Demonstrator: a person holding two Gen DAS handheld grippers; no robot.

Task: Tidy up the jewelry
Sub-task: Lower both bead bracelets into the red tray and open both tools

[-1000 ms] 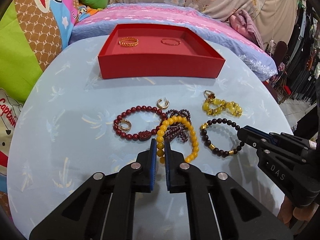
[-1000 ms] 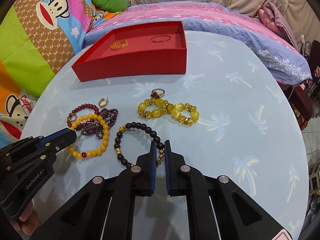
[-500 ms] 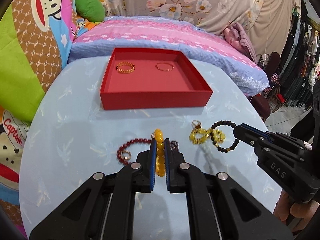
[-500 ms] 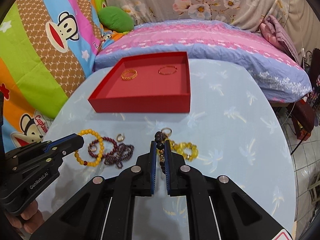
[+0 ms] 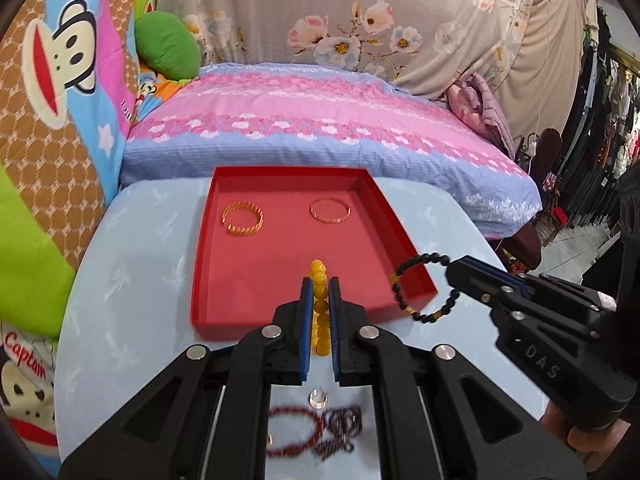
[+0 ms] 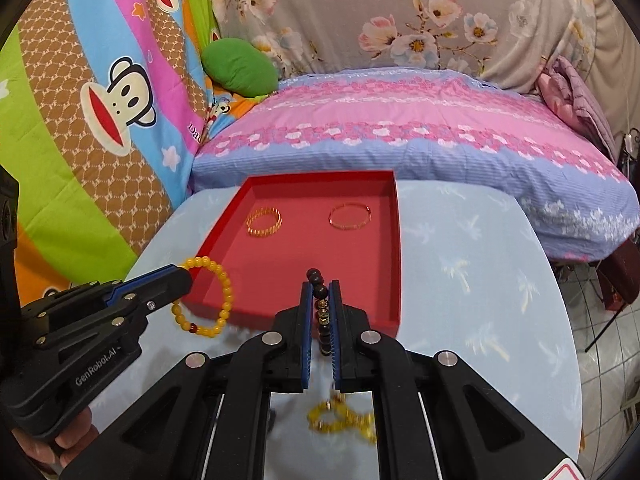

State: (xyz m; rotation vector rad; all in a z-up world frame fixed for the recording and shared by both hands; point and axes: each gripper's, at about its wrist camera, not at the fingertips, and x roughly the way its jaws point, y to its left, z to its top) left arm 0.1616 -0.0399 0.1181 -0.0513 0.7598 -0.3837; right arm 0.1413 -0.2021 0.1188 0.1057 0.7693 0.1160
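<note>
My left gripper (image 5: 320, 292) is shut on a yellow bead bracelet (image 5: 320, 280), held in the air at the near edge of the red tray (image 5: 208, 280); the bracelet also shows in the right wrist view (image 6: 222, 292). My right gripper (image 6: 320, 294) is shut on a dark bead bracelet (image 6: 320, 292), held over the tray's near right corner; it also shows in the left wrist view (image 5: 412, 300). Two gold bangles (image 5: 242, 219) (image 5: 330, 210) lie at the tray's far side.
On the light blue table (image 5: 132, 280) below the grippers lie a red bead bracelet (image 5: 292, 432), a dark purple bracelet (image 5: 340, 428), a small ring (image 5: 318, 398) and a yellow chunky bracelet (image 6: 344, 420). A pink and blue bed (image 5: 304, 120) is behind the table.
Both grippers have lifted their bracelets off the table and carried them forward to the near edge of the red tray. The other jewelry stays on the table.
</note>
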